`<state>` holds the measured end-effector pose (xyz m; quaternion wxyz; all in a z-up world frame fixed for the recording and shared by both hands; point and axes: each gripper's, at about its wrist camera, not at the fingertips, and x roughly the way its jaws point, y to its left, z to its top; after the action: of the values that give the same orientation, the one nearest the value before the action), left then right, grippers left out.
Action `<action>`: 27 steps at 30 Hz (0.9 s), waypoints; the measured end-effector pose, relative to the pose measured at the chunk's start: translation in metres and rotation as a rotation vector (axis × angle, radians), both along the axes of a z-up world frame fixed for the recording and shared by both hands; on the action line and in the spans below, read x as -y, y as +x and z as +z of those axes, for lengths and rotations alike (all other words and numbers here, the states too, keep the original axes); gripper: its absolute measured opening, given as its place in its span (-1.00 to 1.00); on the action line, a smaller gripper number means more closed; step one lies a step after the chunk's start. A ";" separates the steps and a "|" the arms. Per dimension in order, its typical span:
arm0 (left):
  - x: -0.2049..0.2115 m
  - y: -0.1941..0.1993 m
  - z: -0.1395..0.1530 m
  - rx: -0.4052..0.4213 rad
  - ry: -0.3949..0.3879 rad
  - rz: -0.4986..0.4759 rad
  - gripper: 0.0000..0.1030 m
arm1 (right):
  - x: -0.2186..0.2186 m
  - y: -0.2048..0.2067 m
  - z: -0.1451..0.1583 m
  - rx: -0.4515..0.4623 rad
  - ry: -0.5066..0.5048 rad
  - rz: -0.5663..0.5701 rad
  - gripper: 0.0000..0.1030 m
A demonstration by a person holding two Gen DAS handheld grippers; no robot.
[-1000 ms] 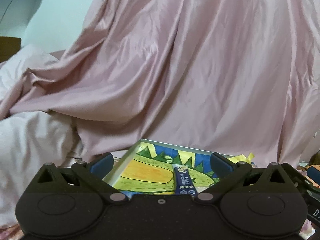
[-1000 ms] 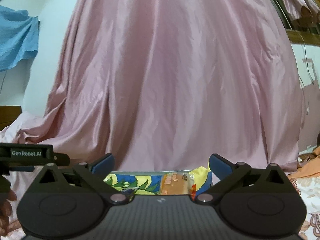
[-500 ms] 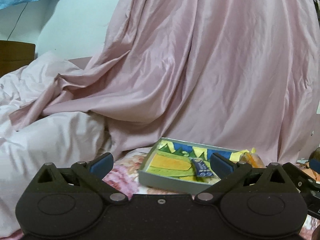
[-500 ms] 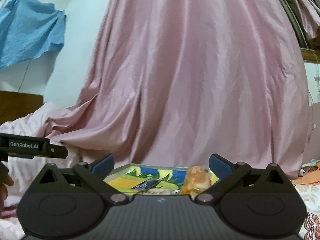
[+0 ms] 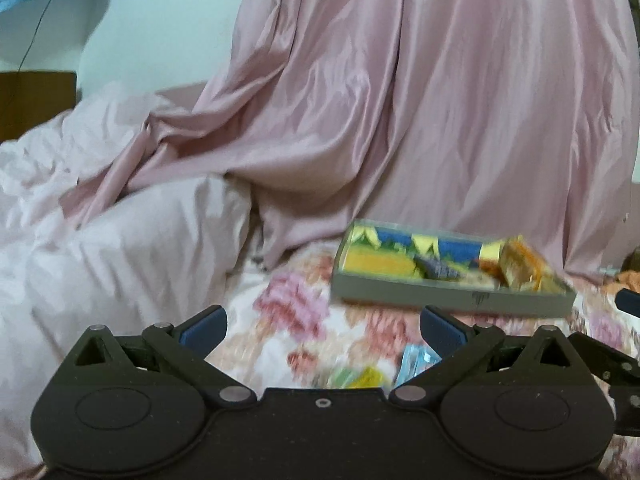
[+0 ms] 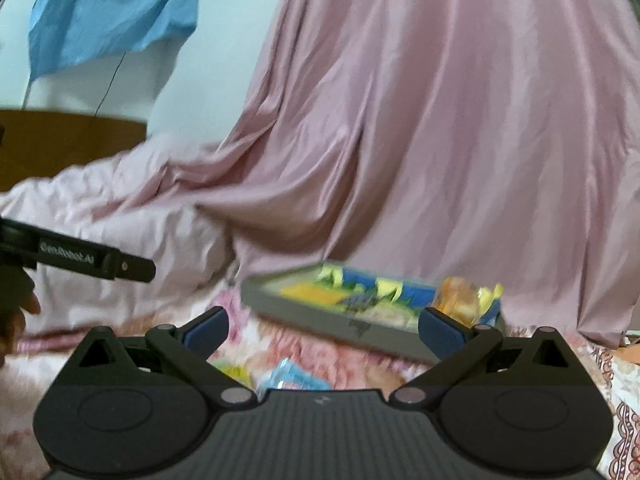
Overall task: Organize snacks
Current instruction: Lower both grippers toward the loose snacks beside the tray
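Pink satin drape (image 5: pixel 460 120) is hanging across the whole background, pale crumpled bedding (image 5: pixel 100 248) is piling up to the left, and a floral bedspread (image 5: pixel 320 320) is lying under both tools. I'm seeing motion blur in both wrist views, so fine detail is soft. I'm holding the left gripper (image 5: pixel 323 326) with its blue-padded fingers (image 5: pixel 204 326) spread wide, nothing between them. The right gripper (image 6: pixel 323 326) is sitting the same way, fingers (image 6: pixel 440 330) wide apart and empty. The snack tray (image 5: pixel 440 294), grey-walled with a yellow, blue and green drawing on its floor, is resting on the bedspread ahead and right of the left tongs, and ahead of the right tongs toward their right finger. Inside it, an orange snack packet (image 5: pixel 520 266) is lying at the right end and a dark blue packet (image 5: pixel 436 268) is lying near the middle. Loose snacks are sitting on the bedspread close in: a light blue wrapper (image 6: pixel 292 376) and a yellow-green wrapper (image 6: pixel 236 372) are showing between the right tongs, just above the tool body; in the left view they are sitting near the right finger. In the right view the left tool's black arm (image 6: pixel 92 260) is reaching in at left, with a hand (image 6: pixel 18 308) partly showing under it. Blue cloth (image 6: pixel 116 16) is hanging on the wall, upper left.
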<state>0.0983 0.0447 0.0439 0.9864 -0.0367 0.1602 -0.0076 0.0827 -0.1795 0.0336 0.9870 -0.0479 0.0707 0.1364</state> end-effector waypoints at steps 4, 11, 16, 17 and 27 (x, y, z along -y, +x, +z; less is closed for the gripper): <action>-0.009 -0.006 -0.015 -0.043 0.000 0.004 0.99 | -0.012 0.002 -0.009 -0.076 -0.057 0.036 1.00; -0.009 0.009 -0.033 -0.171 0.029 -0.037 0.99 | -0.028 0.016 -0.029 -0.206 -0.156 0.072 1.00; -0.007 0.019 -0.048 -0.245 0.060 -0.071 0.99 | -0.038 0.025 -0.042 -0.281 -0.221 0.096 0.99; -0.006 0.021 -0.051 -0.258 0.063 -0.078 0.99 | -0.040 0.026 -0.044 -0.293 -0.231 0.101 0.99; 0.002 0.046 -0.075 -0.410 0.109 -0.151 0.99 | -0.054 0.043 -0.065 -0.393 -0.318 0.136 0.99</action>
<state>0.1442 0.0432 -0.0315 0.9304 0.0282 0.3596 -0.0652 0.1259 -0.1255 -0.0315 0.9230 -0.1795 0.2782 0.1962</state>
